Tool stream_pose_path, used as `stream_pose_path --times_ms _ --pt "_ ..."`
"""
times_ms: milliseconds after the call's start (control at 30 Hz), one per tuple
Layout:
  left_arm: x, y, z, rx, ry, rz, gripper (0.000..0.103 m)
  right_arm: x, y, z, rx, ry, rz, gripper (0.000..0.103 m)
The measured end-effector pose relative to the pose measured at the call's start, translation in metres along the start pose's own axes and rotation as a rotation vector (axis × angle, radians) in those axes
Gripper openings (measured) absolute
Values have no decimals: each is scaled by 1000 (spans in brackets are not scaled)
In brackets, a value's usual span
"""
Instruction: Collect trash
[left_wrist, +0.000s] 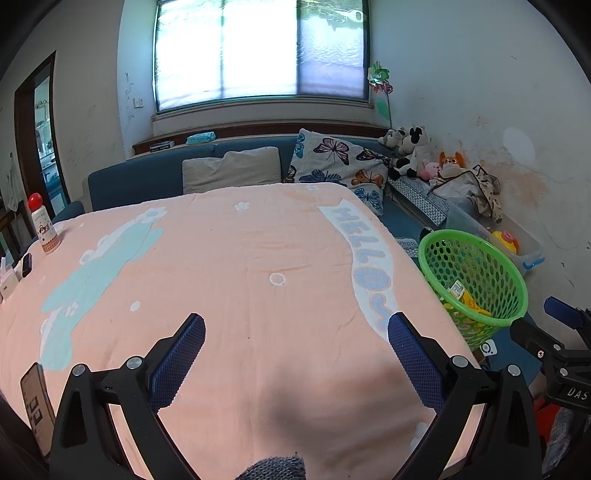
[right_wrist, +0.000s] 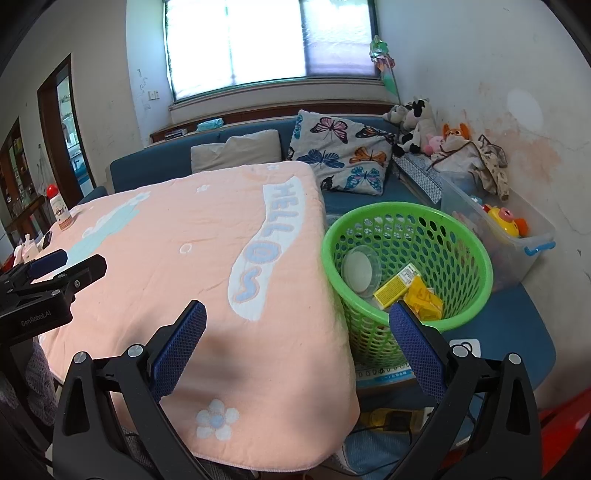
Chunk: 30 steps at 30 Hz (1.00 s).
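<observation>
Nearest, lower frame of the left wrist view: left gripper, blue-padded fingers spread wide, nothing between them, above a peach blanket printed with "HELLO" and pale flowers. Lower frame of the right wrist view: right gripper, fingers likewise spread apart and empty, one over the blanket's right edge, the other overlapping the rim of the green basket. Lower left edge of the left view: a phone lying on the blanket. Right of centre in the right view: the green perforated basket, standing on the floor just beside the covered table; inside it the collected trash, namely a yellow carton, a crumpled yellow wrapper and a clear round lid or cup. Beyond the basket, at right: a clear storage bin with a yellow toy. Left edge, mid-frame: a red-capped bottle upright on the blanket. Farther, upper centre: blue sofa with a beige cushion and a butterfly pillow; plush toys at upper right. Farthest: a bright window.
</observation>
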<state>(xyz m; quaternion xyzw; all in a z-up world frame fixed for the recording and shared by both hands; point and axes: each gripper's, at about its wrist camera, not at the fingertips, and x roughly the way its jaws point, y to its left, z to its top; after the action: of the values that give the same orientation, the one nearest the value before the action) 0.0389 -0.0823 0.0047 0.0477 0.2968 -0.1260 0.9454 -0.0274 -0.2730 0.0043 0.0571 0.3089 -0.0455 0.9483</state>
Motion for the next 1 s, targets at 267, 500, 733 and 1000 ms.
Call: stream_pose_path --times_ms 267,500,733,1000 --pt "0 1 -1 -1 1 5 96 0 -1 0 3 -2 4 98" --pt "1 1 -3 -2 6 12 96 3 -2 -1 2 3 13 98" --pt "2 2 -4 -3 9 14 96 5 -1 -1 -1 6 19 98" --pt "2 6 -4 -9 9 18 96 5 2 -1 -4 8 27 98"
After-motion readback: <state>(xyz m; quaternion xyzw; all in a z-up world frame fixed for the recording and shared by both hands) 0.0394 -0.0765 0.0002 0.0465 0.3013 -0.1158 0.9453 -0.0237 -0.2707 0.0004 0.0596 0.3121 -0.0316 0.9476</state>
